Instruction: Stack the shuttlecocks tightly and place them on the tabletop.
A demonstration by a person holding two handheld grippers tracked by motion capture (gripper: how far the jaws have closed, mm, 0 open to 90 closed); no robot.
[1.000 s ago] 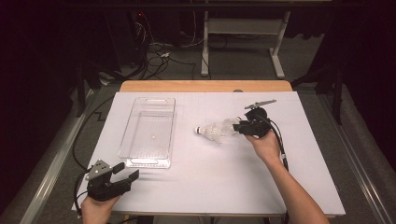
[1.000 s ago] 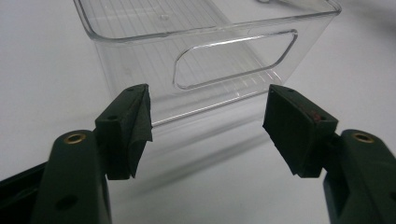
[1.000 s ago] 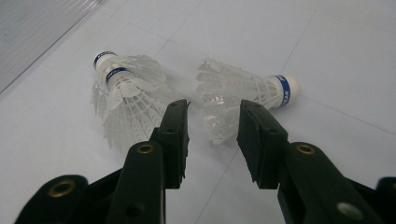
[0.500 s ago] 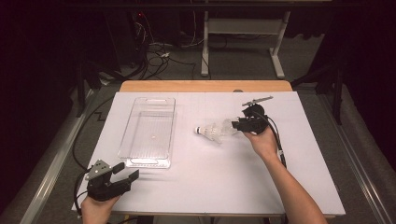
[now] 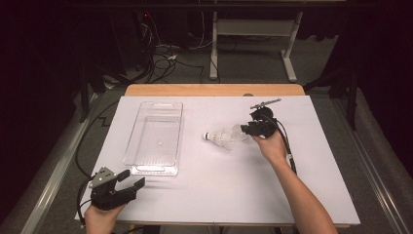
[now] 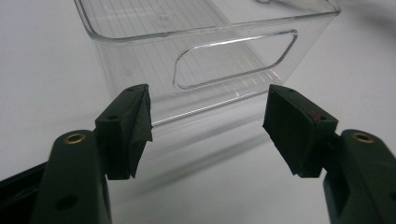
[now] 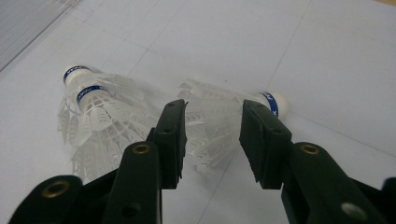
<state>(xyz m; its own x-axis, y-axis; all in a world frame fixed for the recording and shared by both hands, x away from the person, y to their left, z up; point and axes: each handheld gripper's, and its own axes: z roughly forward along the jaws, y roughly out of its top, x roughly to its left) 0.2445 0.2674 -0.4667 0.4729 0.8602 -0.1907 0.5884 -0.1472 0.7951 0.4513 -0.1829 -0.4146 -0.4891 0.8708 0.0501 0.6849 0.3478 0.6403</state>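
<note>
Two white feathered shuttlecocks [image 5: 221,137] lie mid-table in the high view, touching, right of the clear plastic rectangular bin [image 5: 155,136]. My right gripper [image 5: 248,128] sits at their right end, jaws around the nearer skirt. My left gripper [image 5: 131,183] rests at the near left corner of the white table [image 5: 311,185], just off the bin's near end.

Left gripper view: jaws spread wide, nothing between them, aimed at the bin's near wall [image 6: 219,65] with its handle cutout. Idle.

Right gripper view: jaws straddle the feather skirt of the shuttlecock with the blue-banded cork pointing right [image 7: 219,121]. Pads sit beside the feathers; I can't tell whether they press. Second shuttlecock [image 7: 93,112] lies to the left, cork pointing far-left, skirts touching.

Step, as I read it: grasping one shuttlecock for the bin. Next: close gently on the skirt, since feathers crush easily, lift clear without dragging the neighbour, carry left over the bin.
</note>
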